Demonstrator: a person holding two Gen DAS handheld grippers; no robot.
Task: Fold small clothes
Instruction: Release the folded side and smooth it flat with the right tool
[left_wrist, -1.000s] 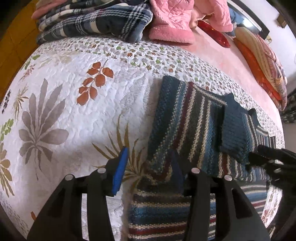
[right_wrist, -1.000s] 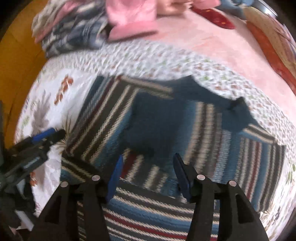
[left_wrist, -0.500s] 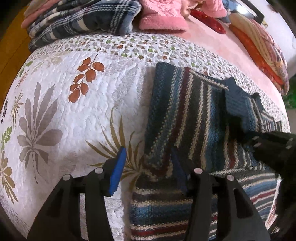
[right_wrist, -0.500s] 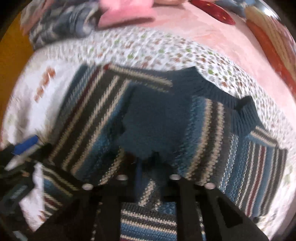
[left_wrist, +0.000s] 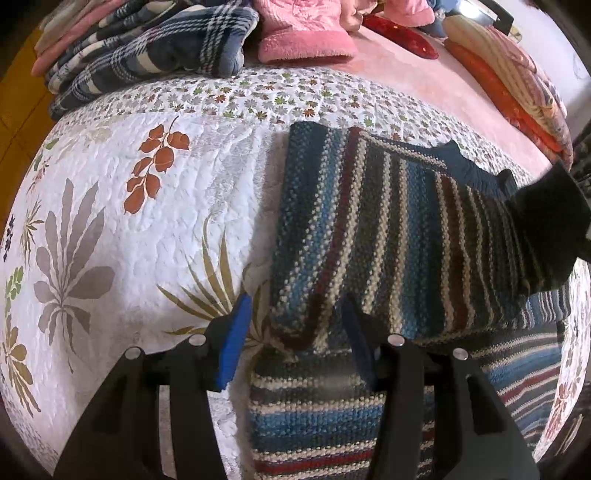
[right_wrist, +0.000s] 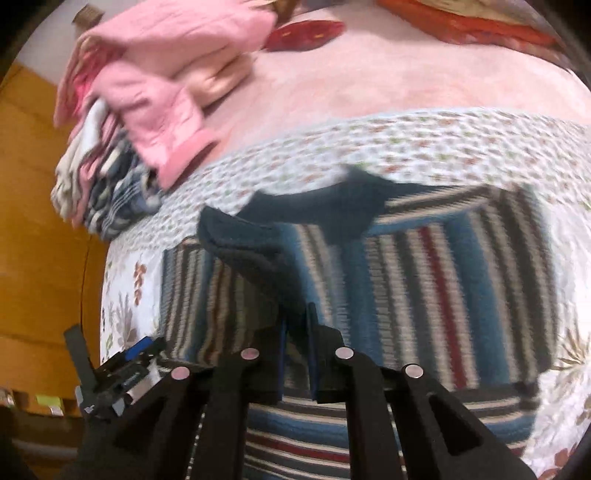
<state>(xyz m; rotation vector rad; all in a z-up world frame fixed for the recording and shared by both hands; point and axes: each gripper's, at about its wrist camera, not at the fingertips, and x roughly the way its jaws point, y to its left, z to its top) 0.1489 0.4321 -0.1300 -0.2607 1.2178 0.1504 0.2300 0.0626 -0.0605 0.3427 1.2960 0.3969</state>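
My right tool (right_wrist: 295, 350) pinches the striped sweater's (left_wrist: 388, 236) dark sleeve (right_wrist: 251, 251) at centre frame on the quilted bed (left_wrist: 147, 221); my left tool (left_wrist: 295, 332) hovers open at its lower-left corner.

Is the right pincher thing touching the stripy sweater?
Touching. The right wrist view shows the right gripper shut, jaws pinching the striped sweater.

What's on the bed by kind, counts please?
Striped knit sweater: 1, cuff pinched in the right gripper
Floral quilt: 1
Plaid blanket: 1
Pink garment: at least 1, pile edges unclear
Red cushion: 1
Grippers: 2, the left gripper open
Total: 7 at least
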